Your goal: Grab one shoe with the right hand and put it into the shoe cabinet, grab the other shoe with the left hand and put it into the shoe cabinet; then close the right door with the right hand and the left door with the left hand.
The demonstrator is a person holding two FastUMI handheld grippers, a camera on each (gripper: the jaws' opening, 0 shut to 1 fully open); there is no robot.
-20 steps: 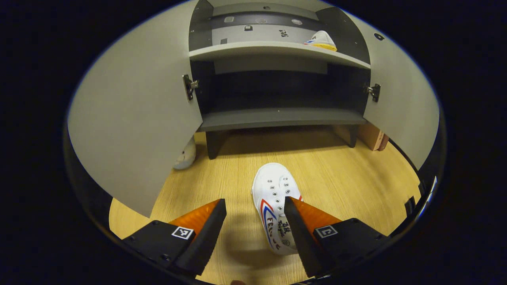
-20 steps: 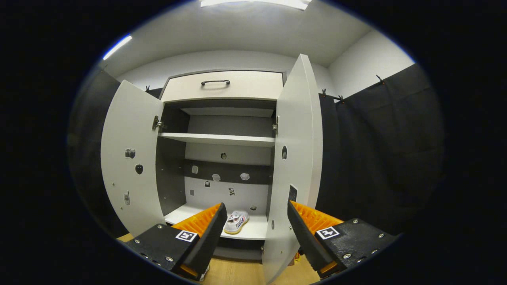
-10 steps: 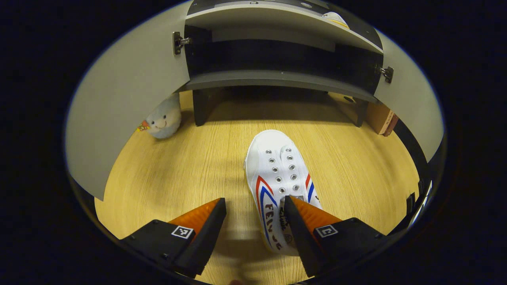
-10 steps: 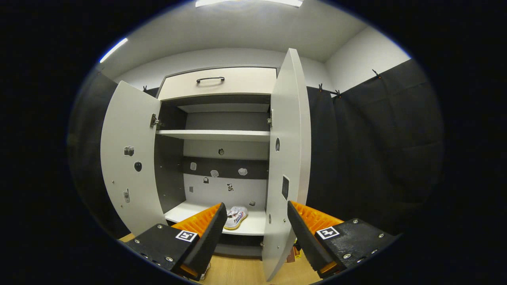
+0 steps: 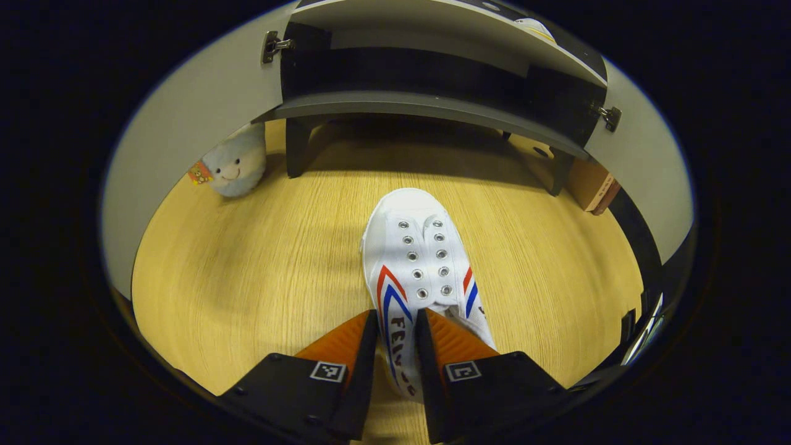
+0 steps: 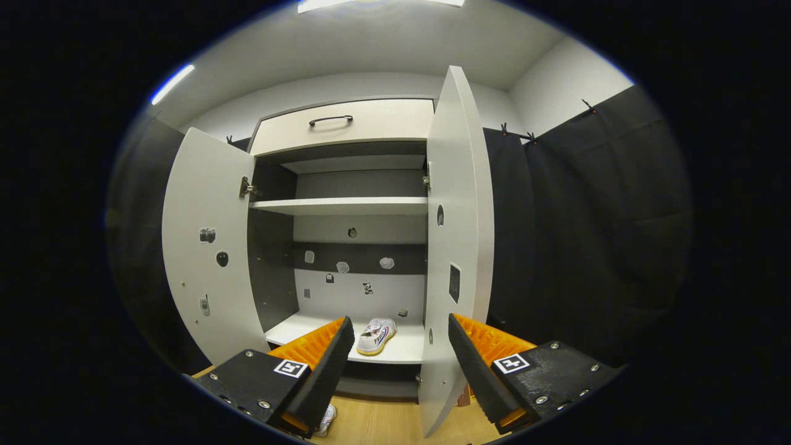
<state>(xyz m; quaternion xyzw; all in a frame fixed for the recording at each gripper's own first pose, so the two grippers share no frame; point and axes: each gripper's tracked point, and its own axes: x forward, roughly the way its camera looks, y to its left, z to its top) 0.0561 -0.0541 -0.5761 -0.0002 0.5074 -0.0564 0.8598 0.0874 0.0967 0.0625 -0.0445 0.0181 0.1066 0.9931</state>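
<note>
- Your left gripper (image 5: 395, 346) is clamped on the heel end of the white shoe (image 5: 415, 272), one finger on each side; the shoe lies on the wooden floor (image 5: 247, 259), toe toward the cabinet (image 5: 432, 105).
- Your right gripper (image 6: 400, 352) is spread wide and holds nothing.
- The other shoe (image 6: 377, 335) sits on a lower shelf (image 6: 408, 349).
- Both doors, left door (image 6: 207, 247) and right door (image 6: 457, 247), stand open.

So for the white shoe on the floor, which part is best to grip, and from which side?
The side wall near the heel opening, coming from behind and above. The shoe lies flat, toe toward the cabinet, and the left gripper already pinches that thin canvas edge, which fits between the fingers where the whole shoe looks too wide.
</note>
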